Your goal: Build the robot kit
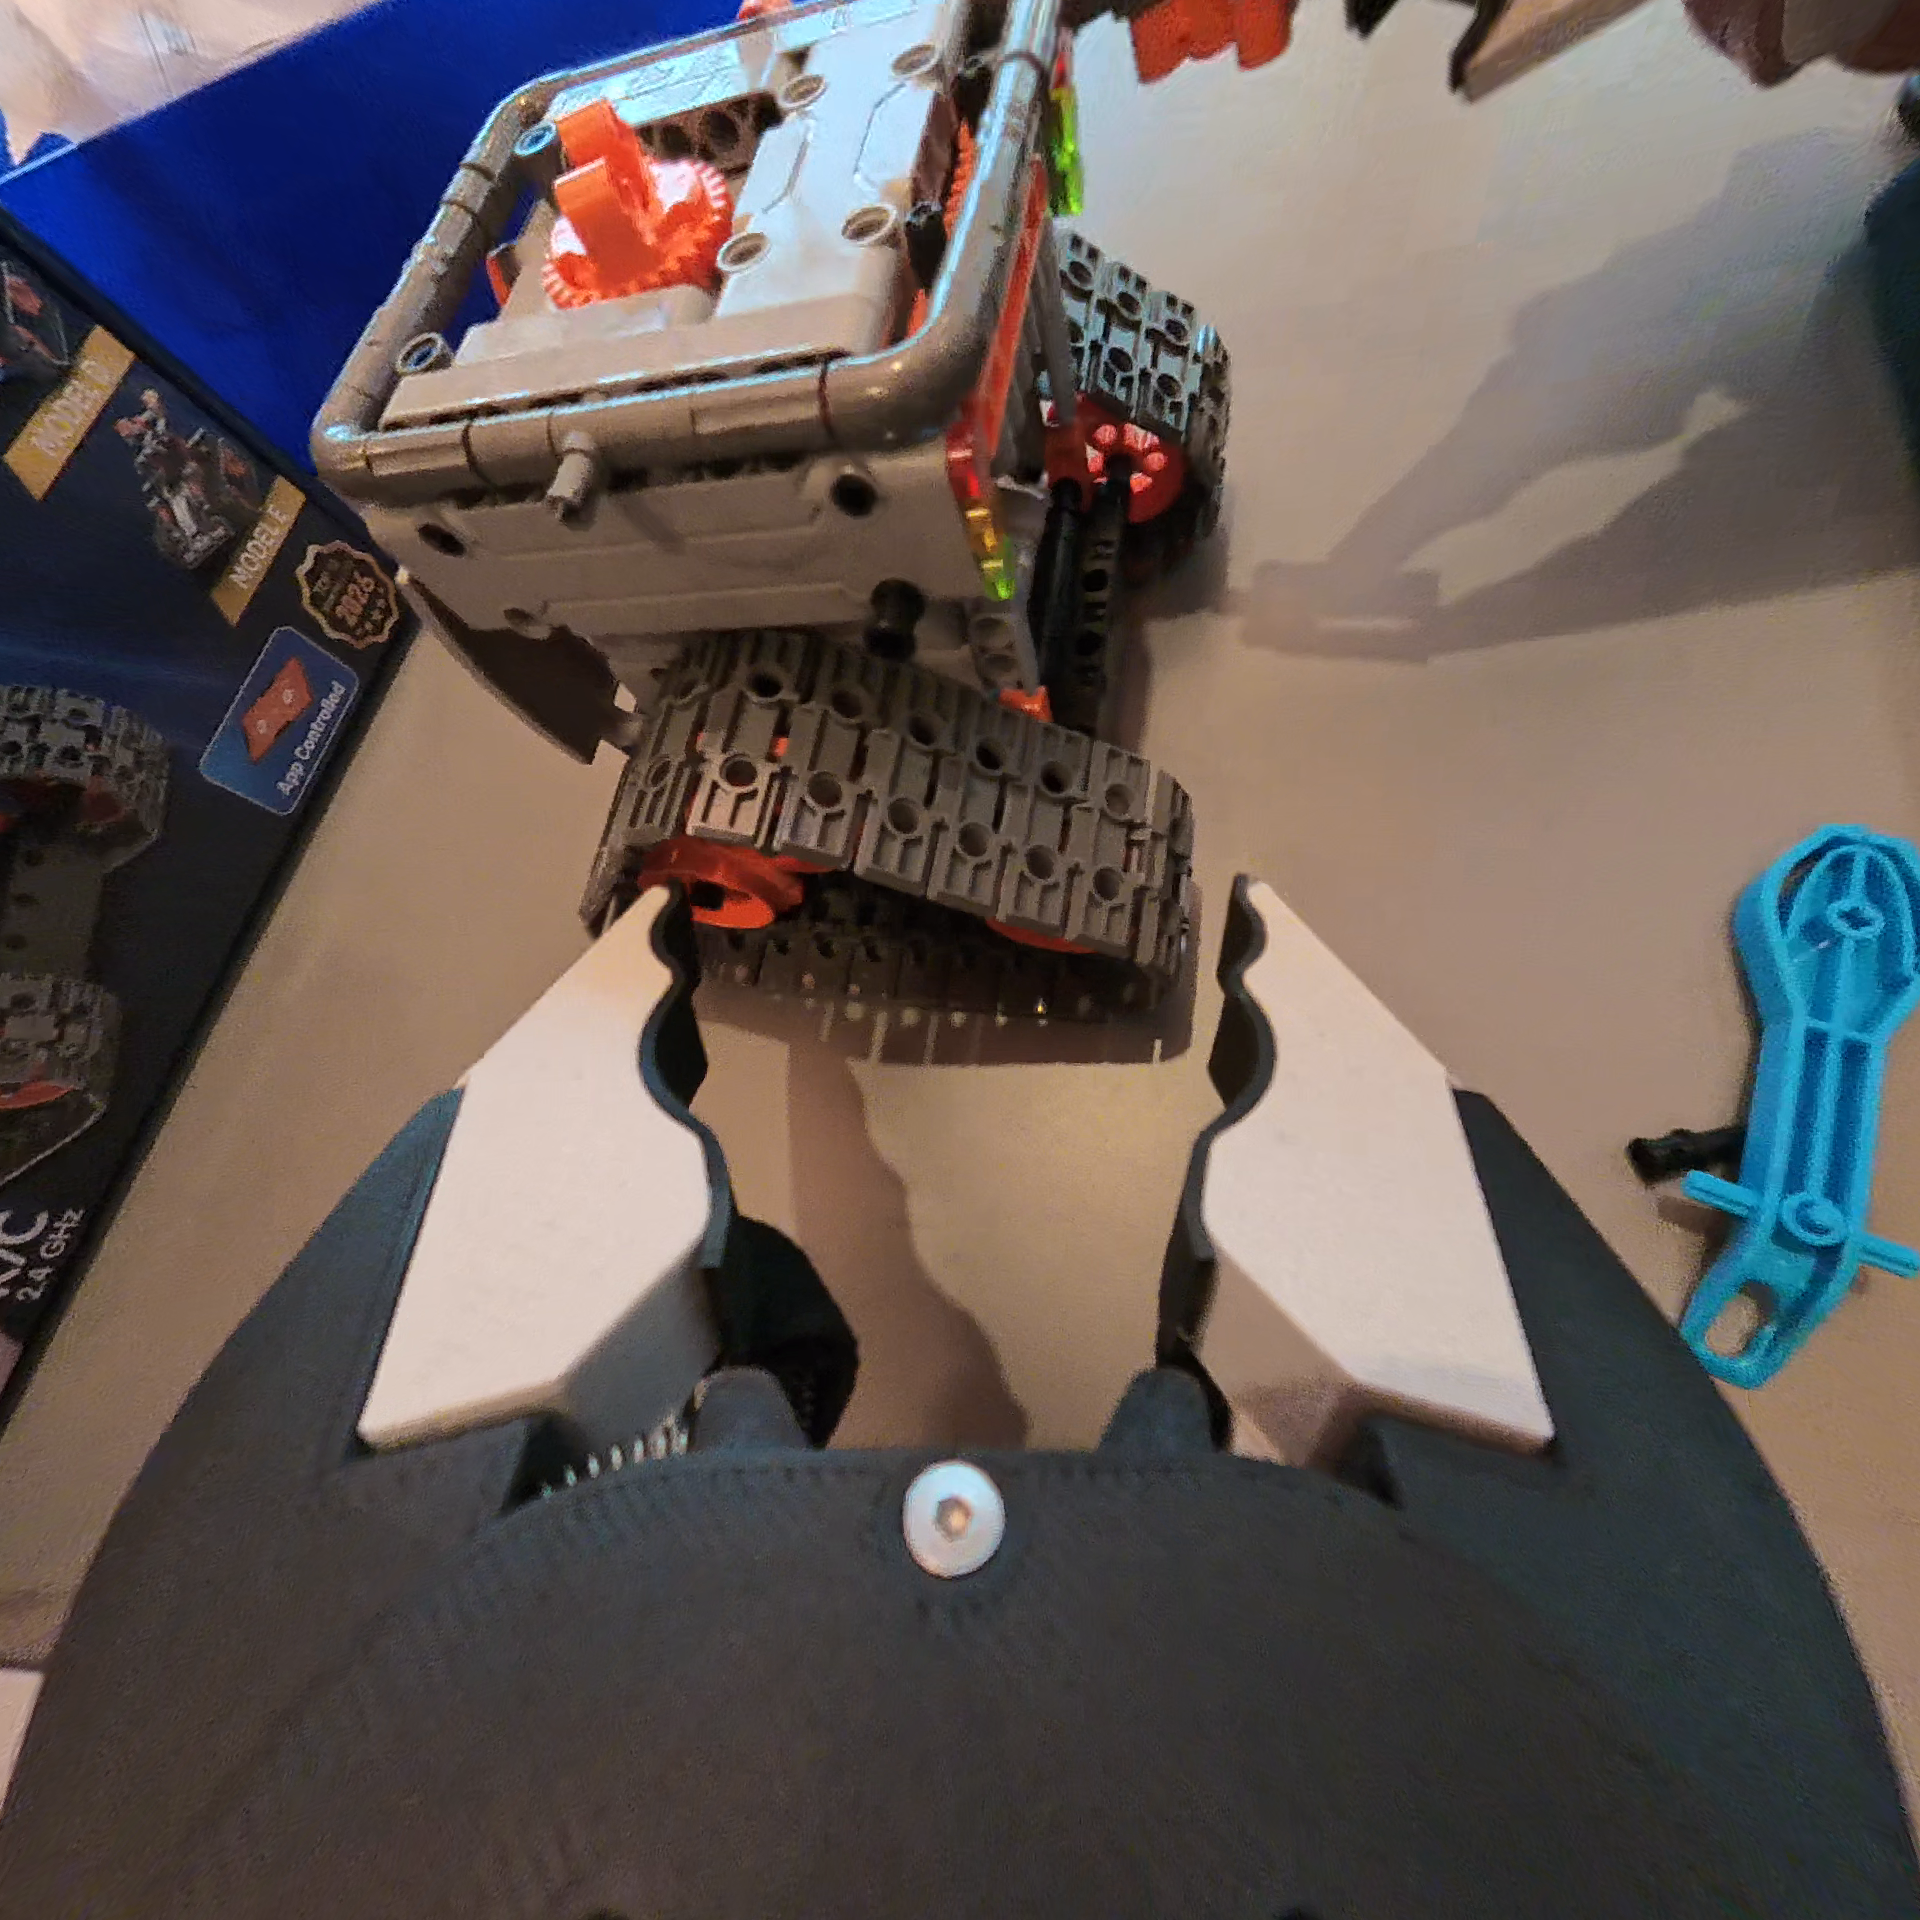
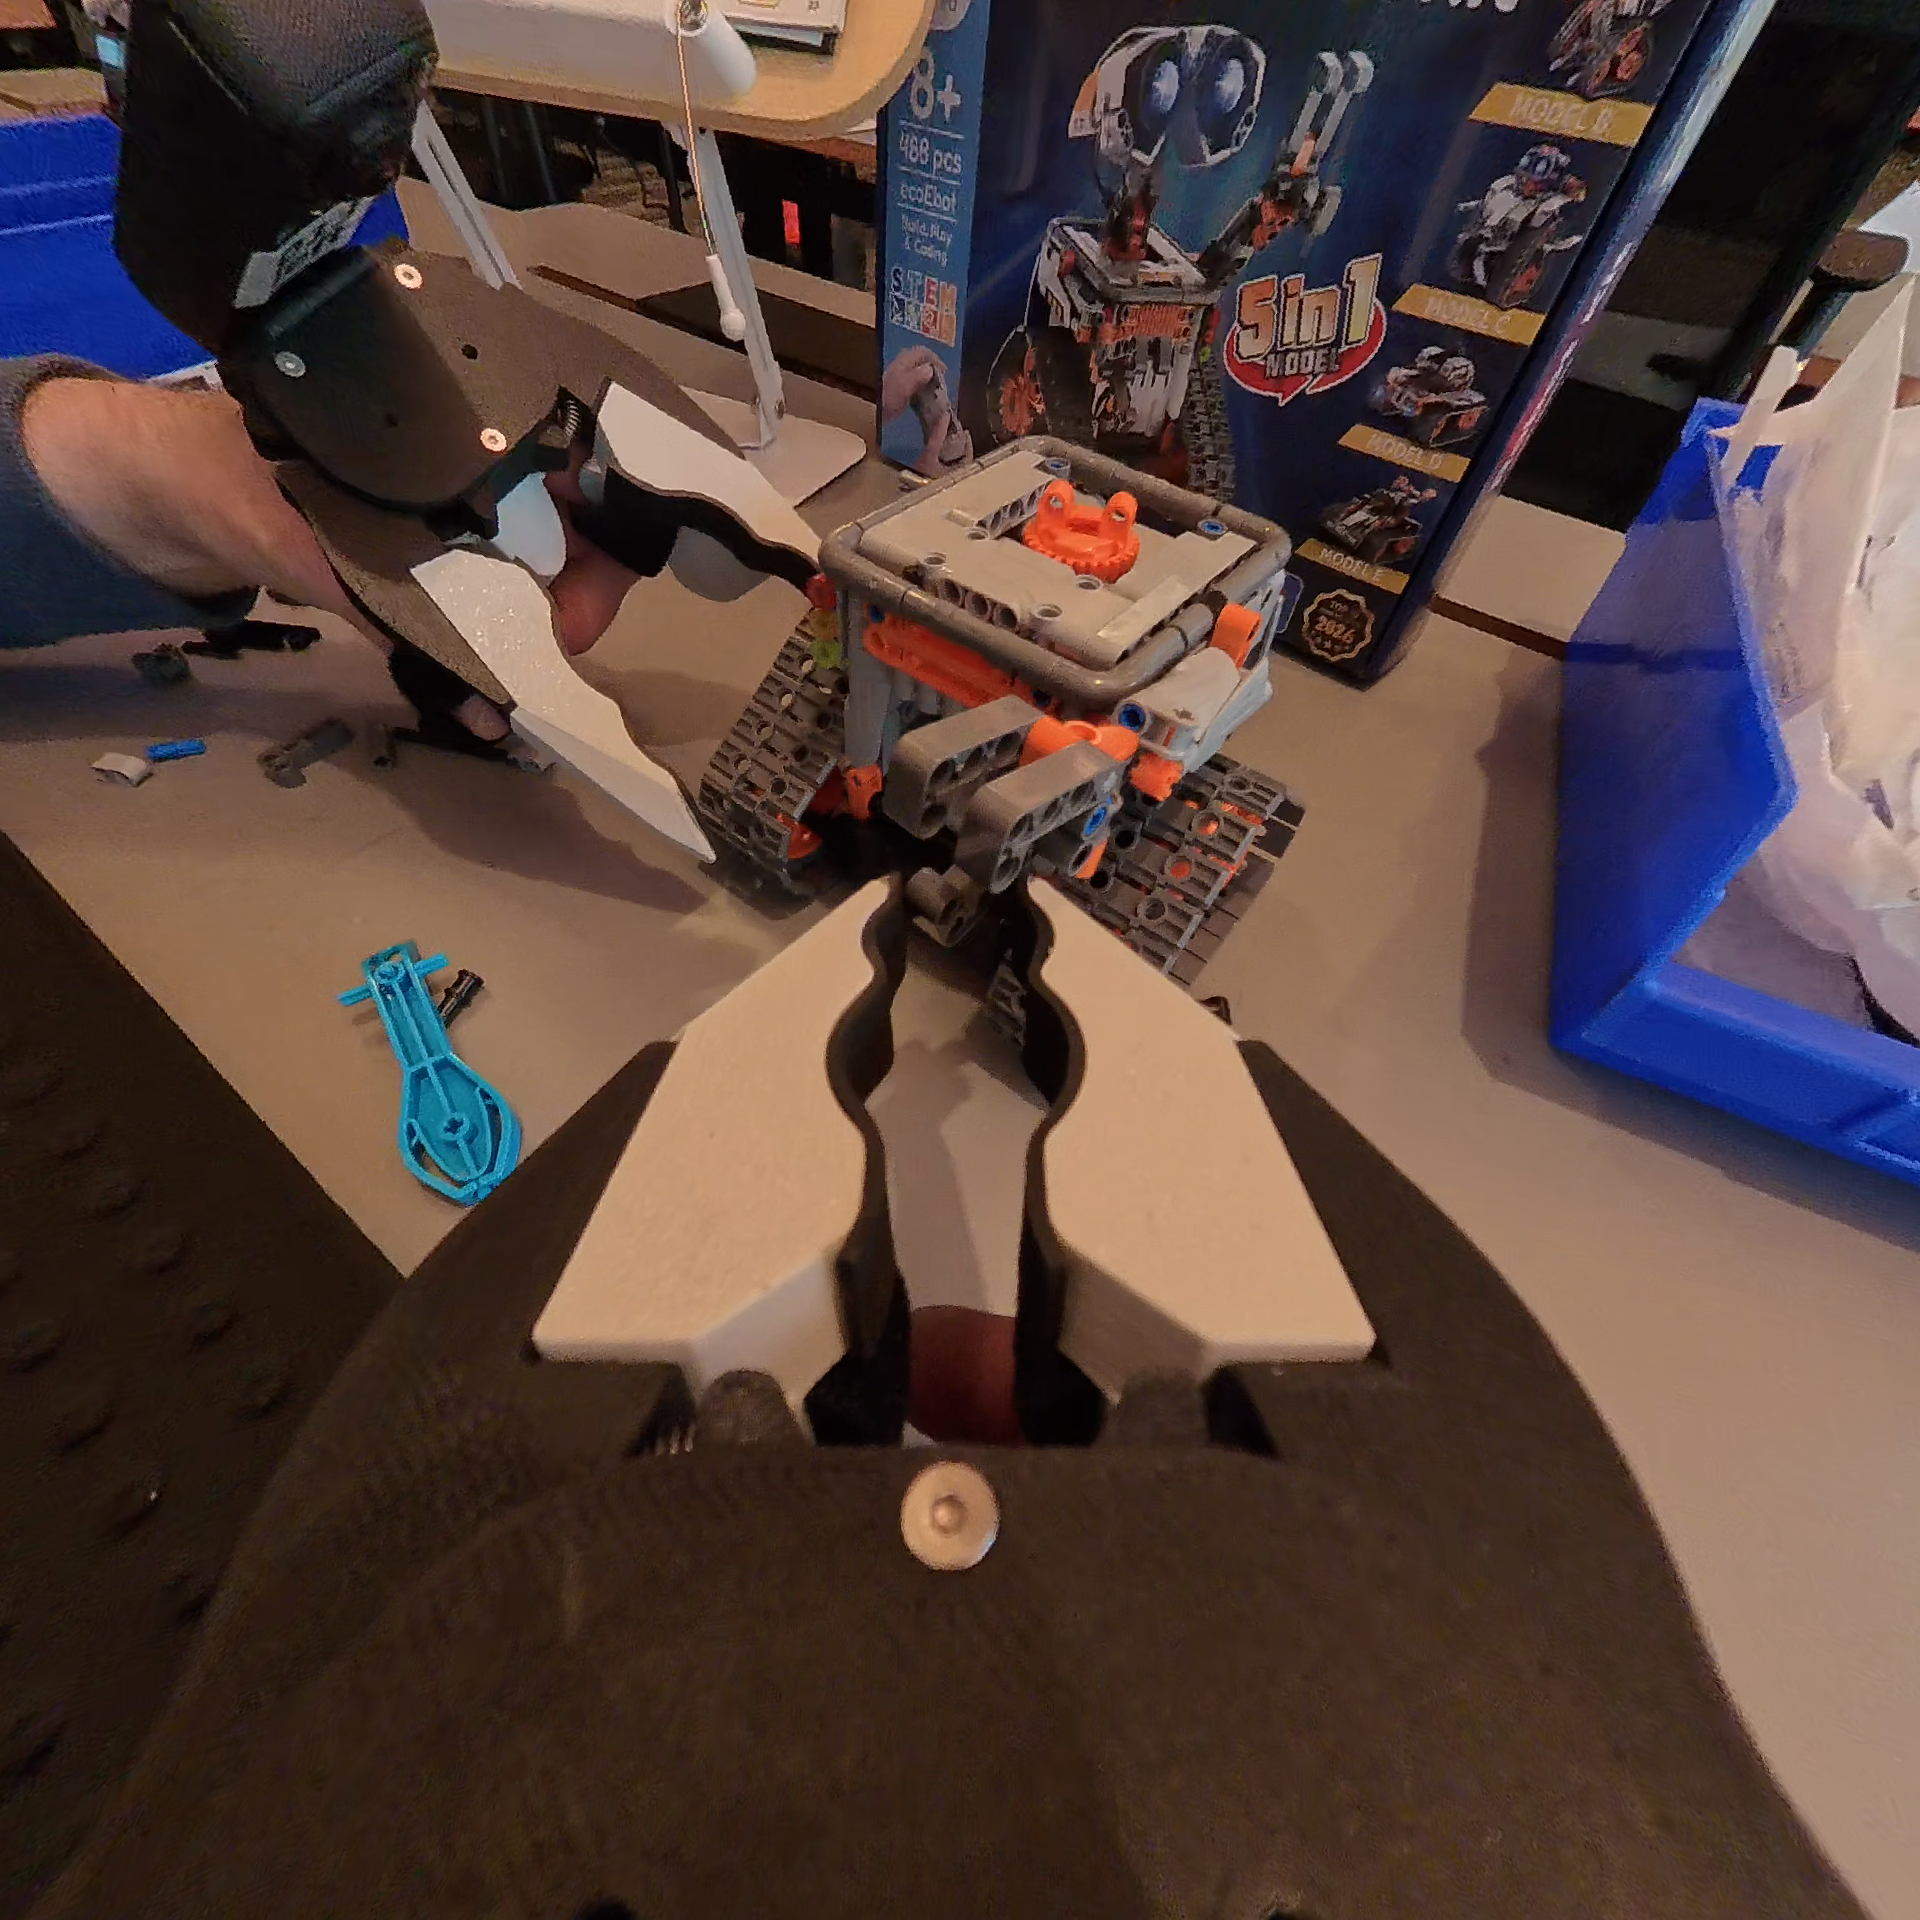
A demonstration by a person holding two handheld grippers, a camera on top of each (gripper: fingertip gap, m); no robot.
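A tracked brick-built robot model (image 1: 665, 540) stands on the grey table, with a grey frame and an orange gear (image 1: 623, 229) on top. My left gripper (image 1: 951, 899) is open, its fingertips on either side of the model's near grey track (image 1: 914, 821). In the right wrist view the model (image 2: 1049, 582) faces me, and the left gripper (image 2: 758, 701) shows open at its left track. My right gripper (image 2: 961, 888) is closed down on the end of a grey beam arm (image 2: 997, 800) that sticks out from the model's front.
A turquoise plastic tool (image 1: 1818, 1101) and a small black pin (image 1: 1683, 1148) lie on the table; both show in the right wrist view (image 2: 442, 1081). The toy's printed box (image 2: 1299, 260) stands behind the model. A blue bin (image 2: 1662, 831) holding white bags is at right. Small loose parts (image 2: 301, 748) lie at left.
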